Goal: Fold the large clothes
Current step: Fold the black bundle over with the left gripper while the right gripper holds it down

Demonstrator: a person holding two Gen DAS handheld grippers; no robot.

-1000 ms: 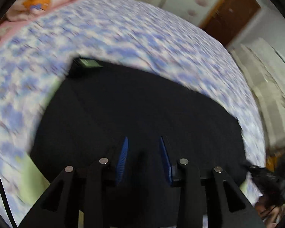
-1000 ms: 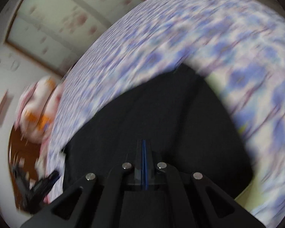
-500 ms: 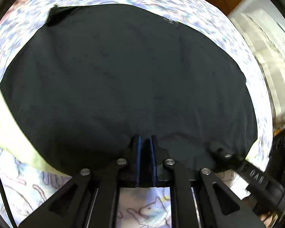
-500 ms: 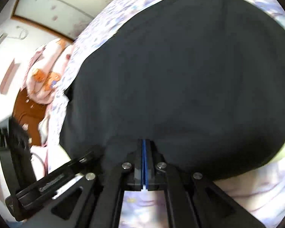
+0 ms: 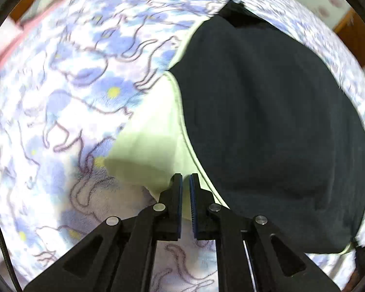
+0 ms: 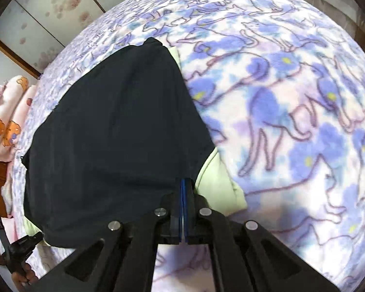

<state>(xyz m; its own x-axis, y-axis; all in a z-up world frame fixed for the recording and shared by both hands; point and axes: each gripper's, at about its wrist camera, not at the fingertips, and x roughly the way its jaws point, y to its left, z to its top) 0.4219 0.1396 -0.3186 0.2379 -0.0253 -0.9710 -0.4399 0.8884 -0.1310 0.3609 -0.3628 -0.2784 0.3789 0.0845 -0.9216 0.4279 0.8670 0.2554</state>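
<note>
A large black garment (image 5: 275, 126) lies flat on a bed, with pale green sleeves sticking out from under it. In the left wrist view my left gripper (image 5: 185, 182) is nearly shut, its jaws a narrow gap apart, over the edge of the green sleeve (image 5: 148, 150) beside the black cloth. Whether it pinches the cloth is unclear. In the right wrist view my right gripper (image 6: 184, 185) is shut at the near right edge of the black garment (image 6: 114, 141), next to the other green sleeve (image 6: 216, 185). The left gripper's body (image 6: 19, 248) shows at the lower left.
The bed is covered by a blue and white cat-print blanket (image 6: 292, 112), which also shows in the left wrist view (image 5: 68, 97). A pink quilt with orange bears (image 6: 4, 119) lies at the far left. Flowered sliding doors (image 6: 51, 7) stand behind the bed.
Both grippers have drawn back and apart from the garment's near hem to its two sides. The garment looks narrower and shorter than half a second ago. The left jaws stay nearly shut.
</note>
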